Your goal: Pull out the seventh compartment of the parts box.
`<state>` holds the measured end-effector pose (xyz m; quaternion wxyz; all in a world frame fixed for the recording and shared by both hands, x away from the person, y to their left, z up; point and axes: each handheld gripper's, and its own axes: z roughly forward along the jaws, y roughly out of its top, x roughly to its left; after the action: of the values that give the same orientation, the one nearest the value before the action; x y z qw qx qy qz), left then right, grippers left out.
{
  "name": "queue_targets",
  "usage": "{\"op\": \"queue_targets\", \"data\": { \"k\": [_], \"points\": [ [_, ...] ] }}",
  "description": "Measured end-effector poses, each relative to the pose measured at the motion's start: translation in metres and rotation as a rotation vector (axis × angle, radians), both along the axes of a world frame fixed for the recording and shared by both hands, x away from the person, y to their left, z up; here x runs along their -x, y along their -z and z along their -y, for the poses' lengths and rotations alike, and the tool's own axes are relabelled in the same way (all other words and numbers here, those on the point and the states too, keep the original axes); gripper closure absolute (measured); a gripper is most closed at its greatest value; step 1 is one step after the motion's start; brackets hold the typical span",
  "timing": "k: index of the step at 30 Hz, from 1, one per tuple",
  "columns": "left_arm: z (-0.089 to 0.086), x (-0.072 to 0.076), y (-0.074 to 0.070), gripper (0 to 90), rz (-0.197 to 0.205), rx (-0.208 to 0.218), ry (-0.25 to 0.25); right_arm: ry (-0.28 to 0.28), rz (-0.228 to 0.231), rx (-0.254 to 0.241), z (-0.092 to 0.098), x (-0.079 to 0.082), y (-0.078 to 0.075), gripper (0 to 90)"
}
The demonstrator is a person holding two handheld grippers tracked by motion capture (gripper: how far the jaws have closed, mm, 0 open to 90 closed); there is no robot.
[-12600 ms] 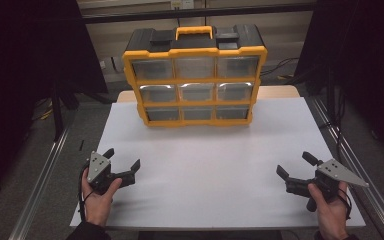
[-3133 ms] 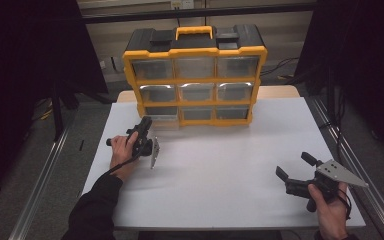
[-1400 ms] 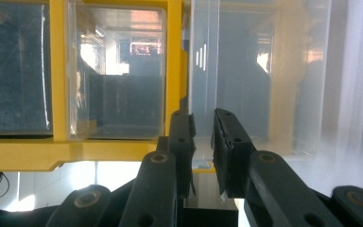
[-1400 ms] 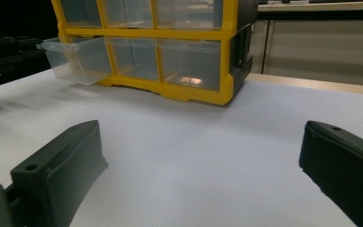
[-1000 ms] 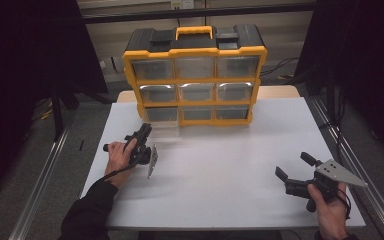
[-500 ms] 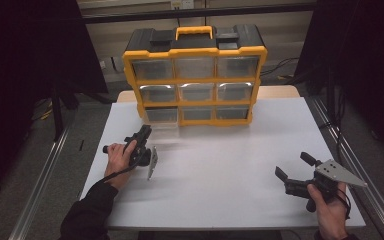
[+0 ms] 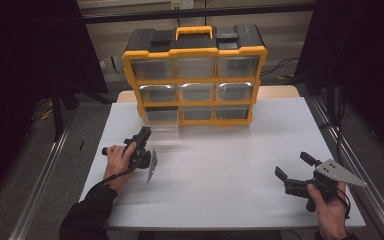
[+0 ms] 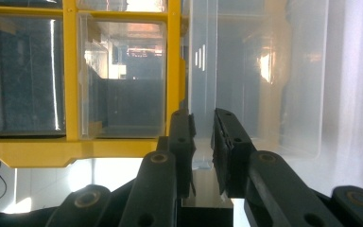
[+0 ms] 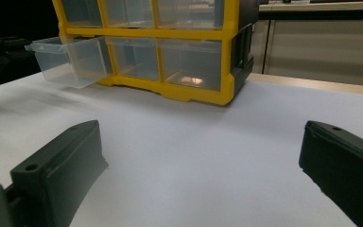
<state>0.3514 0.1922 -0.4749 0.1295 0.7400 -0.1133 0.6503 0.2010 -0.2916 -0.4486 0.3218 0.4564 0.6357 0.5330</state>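
Jaws of the left gripper (image 8: 202,142) clamp the front lip of a clear plastic drawer (image 8: 255,80), the lower left one of a yellow and black organizer (image 7: 195,75) that stands at the far middle of the white table (image 7: 230,170). Seen from the high view, the left gripper (image 7: 142,137) sits just in front of the organizer's lower left corner, rolled on its side in the person's left hand (image 7: 116,160), with its grey plate turned down toward the table. The drawer (image 7: 161,122) stands partly out of its slot, its front end hanging over the table near the cabinet's base; from the right gripper view the drawer (image 9: 68,59) juts out at the left, and it looks empty.

The right gripper (image 7: 292,175) rests at the near right corner, well apart from the organizer, its jaws spread wide with nothing between them.

By the look of it, the pull is under way but not finished: the drawer is gripped and partly drawn, with its rear end inside the frame. What remains is to slide it clear or far enough to reach inside. The eight other drawers appear shut. Nothing lies on the table between the drawer and the near edge, so the path toward the person is free.
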Motion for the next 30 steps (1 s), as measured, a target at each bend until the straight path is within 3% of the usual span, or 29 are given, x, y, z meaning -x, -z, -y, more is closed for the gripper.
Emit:
{"op": "queue_targets", "data": {
  "k": [4,8,10,17,20,26,28,30],
  "points": [
    [-0.0004,-0.0009,0.0006,78.7,0.0,0.004,0.001,-0.003,-0.001,0.0,-0.0001,0.0004,-0.0001,0.1],
    [-0.002,-0.0011,0.0011,78.5,-0.001,-0.02,-0.027,-0.004,-0.005,-0.003,0.0003,0.001,-0.0002,0.1],
    [-0.0017,-0.0004,0.0003,78.4,-0.017,-0.017,-0.036,-0.004,-0.003,-0.003,0.0002,0.001,-0.0002,0.1],
    [-0.001,-0.0018,0.0033,78.3,-0.013,0.021,-0.008,-0.002,-0.003,-0.004,0.0002,0.0013,-0.0002,0.1],
    [-0.0006,-0.0009,0.0012,78.3,-0.004,-0.008,-0.011,-0.004,-0.005,-0.003,0.0003,0.001,-0.0001,0.2],
    [0.0001,0.0009,0.0019,77.0,-0.022,0.029,-0.023,-0.005,-0.001,-0.002,0.0005,0.0008,-0.0001,0.2],
    [0.0015,0.0005,0.003,73.0,-0.032,0.065,-0.014,-0.006,0.0,-0.003,0.0005,0.0006,0.0,0.1],
    [0.0026,0.001,0.0023,66.7,-0.028,0.063,-0.022,-0.006,-0.001,-0.004,0.0004,0.0006,0.0,0.2]
  ]
}}
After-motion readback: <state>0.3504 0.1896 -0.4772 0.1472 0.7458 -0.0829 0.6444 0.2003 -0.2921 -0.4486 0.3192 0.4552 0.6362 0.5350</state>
